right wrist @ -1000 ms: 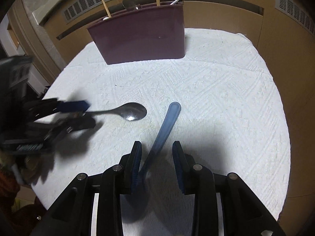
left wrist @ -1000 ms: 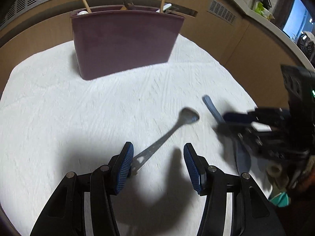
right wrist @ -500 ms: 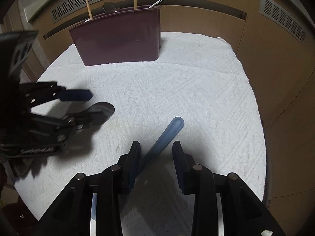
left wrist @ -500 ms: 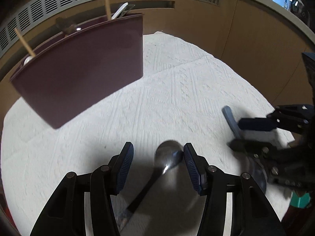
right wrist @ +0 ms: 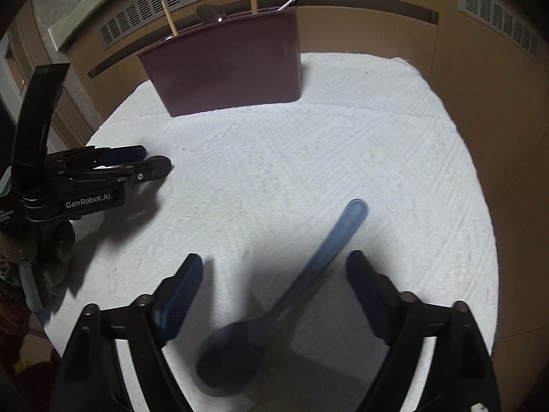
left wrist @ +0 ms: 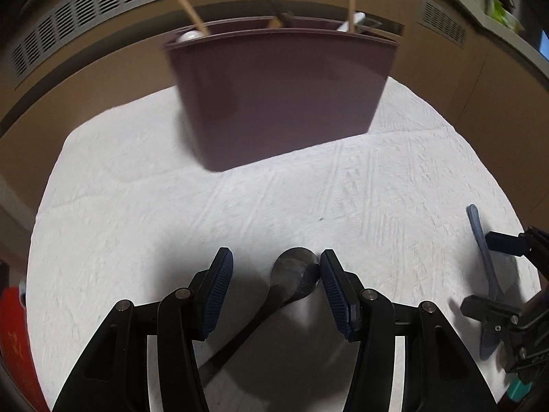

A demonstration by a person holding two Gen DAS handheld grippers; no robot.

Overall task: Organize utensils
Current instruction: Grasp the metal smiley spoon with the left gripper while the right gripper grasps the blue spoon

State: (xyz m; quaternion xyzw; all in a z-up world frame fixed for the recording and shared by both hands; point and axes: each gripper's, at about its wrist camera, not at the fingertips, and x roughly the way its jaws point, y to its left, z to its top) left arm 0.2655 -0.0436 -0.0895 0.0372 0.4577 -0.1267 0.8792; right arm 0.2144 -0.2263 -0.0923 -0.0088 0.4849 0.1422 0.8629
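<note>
A maroon utensil holder (left wrist: 281, 92) stands at the back of the white cloth-covered table, with chopsticks and spoons in it; it also shows in the right wrist view (right wrist: 226, 68). My left gripper (left wrist: 276, 288) is open, with a metal spoon (left wrist: 291, 281) lying between its fingers, bowl near the right pad. My right gripper (right wrist: 274, 295) is open wide over a blue plastic spoon (right wrist: 291, 302) that lies on the cloth with its handle pointing away. The left gripper also shows in the right wrist view (right wrist: 151, 161), and the blue spoon in the left wrist view (left wrist: 485, 257).
The white textured cloth (right wrist: 308, 158) covers a round table. Brown cabinet walls with vents (right wrist: 480, 51) curve close behind and to the right. A red object (left wrist: 13, 343) sits at the left edge.
My right gripper has opened and let go of the blue spoon, which now lies on the cloth. My left gripper has turned to face the holder, still over the metal spoon.
</note>
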